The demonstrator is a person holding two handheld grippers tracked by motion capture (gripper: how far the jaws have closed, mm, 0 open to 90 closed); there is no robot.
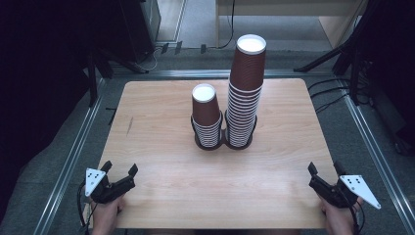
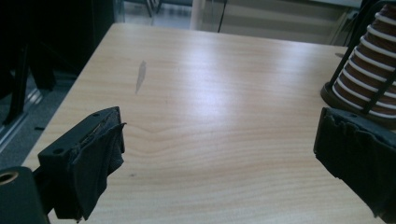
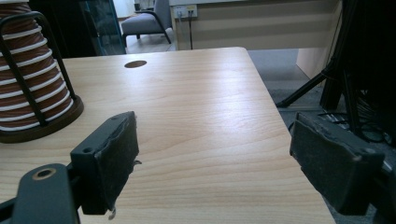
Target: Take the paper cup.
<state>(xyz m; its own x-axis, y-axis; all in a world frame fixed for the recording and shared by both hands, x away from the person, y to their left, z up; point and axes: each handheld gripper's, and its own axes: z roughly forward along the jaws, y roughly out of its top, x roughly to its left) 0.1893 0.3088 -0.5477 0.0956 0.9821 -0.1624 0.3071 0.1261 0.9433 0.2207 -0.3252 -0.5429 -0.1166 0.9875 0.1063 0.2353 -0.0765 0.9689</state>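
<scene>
Cups stood in two stacks in a black wire holder [image 1: 224,142] at the middle of the counter [image 1: 161,186]: the short stack [image 1: 206,117] on the holder's left side, the tall stack [image 1: 245,90] on its right, rising well above its neighbour and leaning a little. My left tool [image 1: 119,172] rested near the counter's front left corner, well apart from the holder, its jaws spread wide with nothing but bare wood between them. My right tool [image 1: 324,171] sat near the front right corner, equally far from the holder, and its jaws also stood plainly apart and empty.

I judged the tall stack the main risk. Gripping its top cup too low, or squeezing hard, could have pinched two or three nested cups together and lifted them as one. Pulling sideways rather than straight up could have tipped the whole column, since the holder braced only its lower part. Reaching in from the holder's right, I could also have knocked the stack with a spread jaw.
</scene>
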